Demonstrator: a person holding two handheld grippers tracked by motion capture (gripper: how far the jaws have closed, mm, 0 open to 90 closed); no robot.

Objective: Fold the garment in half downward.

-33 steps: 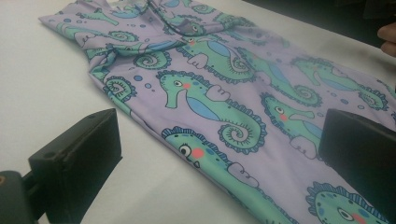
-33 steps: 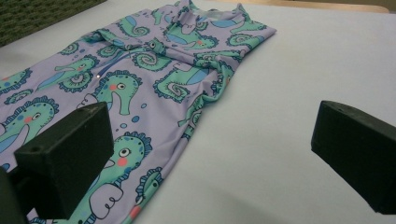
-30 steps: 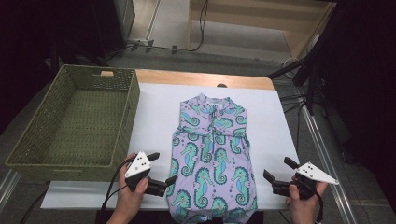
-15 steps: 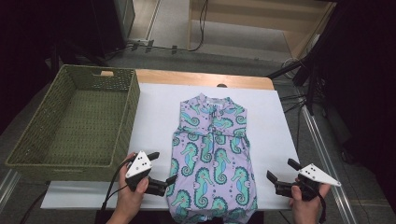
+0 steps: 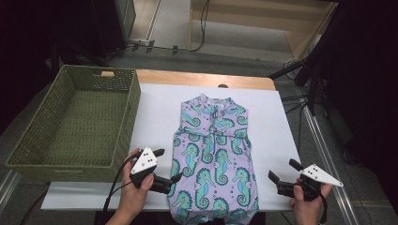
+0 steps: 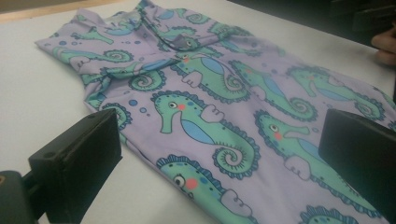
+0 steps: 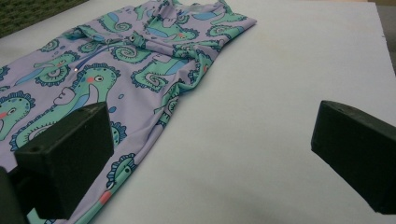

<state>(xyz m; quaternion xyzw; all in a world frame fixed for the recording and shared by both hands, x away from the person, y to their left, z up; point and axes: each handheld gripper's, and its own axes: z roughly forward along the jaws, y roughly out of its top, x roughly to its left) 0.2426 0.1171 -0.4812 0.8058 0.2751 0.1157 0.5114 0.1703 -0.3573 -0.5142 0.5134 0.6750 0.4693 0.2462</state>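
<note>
Green wicker basket (image 5: 75,122) at the tabletop's (image 5: 155,108) left edge. Left gripper (image 5: 166,168), jaws spread wide, at the near edge, just beside the left hem of a lilac seahorse-print garment (image 5: 213,154) lying flat mid-table, collar toward the far edge; no readable label or writing on it. Right gripper (image 5: 286,172), jaws likewise released, near the front right corner, apart from the cloth.

Bare white table (image 5: 155,112) lies open at 9 and 3 o'clock of the dress (image 5: 213,154). The wicker basket (image 5: 75,122) walls off the far 9 o'clock side; 12 o'clock stays free.
</note>
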